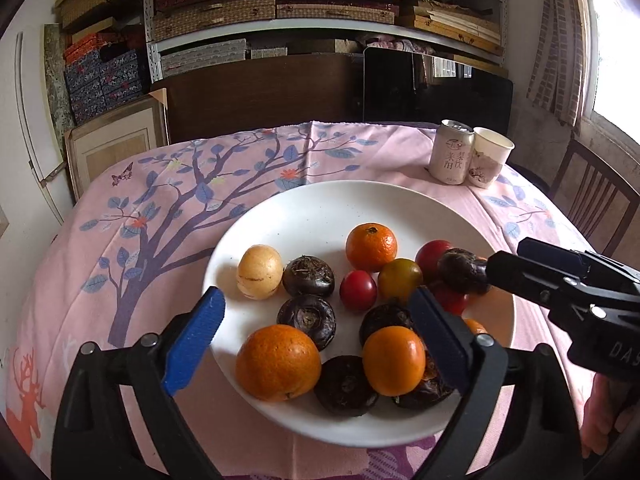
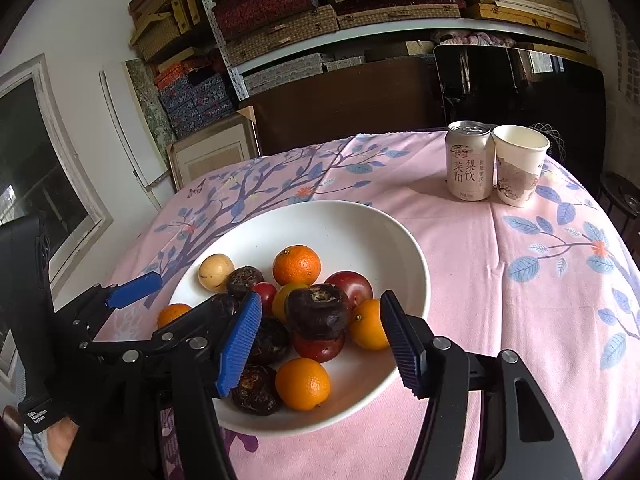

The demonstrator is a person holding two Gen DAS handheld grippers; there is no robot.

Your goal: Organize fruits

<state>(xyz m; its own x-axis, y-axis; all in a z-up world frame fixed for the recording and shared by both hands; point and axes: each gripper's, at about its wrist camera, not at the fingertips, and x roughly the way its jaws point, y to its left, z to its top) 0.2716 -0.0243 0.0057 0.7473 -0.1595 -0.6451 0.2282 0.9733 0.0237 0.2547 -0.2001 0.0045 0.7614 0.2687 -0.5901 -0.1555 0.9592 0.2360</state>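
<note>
A white plate (image 1: pixel 320 208) holds several fruits: oranges (image 1: pixel 371 246), red and yellow tomatoes (image 1: pixel 358 290), dark water chestnuts (image 1: pixel 308 276) and a pale yellow fruit (image 1: pixel 259 272). My left gripper (image 1: pixel 316 340) is open above the plate's near side, over an orange (image 1: pixel 278 362). My right gripper (image 2: pixel 320 344) is open at the plate's (image 2: pixel 360 224) right side, with a dark water chestnut (image 2: pixel 318 312) lying between its blue pads on top of other fruit. In the left wrist view this chestnut (image 1: pixel 462 270) sits at the right gripper's tip.
A drink can (image 2: pixel 469 160) and a paper cup (image 2: pixel 519 164) stand at the far right of the pink tablecloth (image 2: pixel 520 280). Shelves with boxes stand behind the table. A wooden chair (image 1: pixel 596 196) is at the right.
</note>
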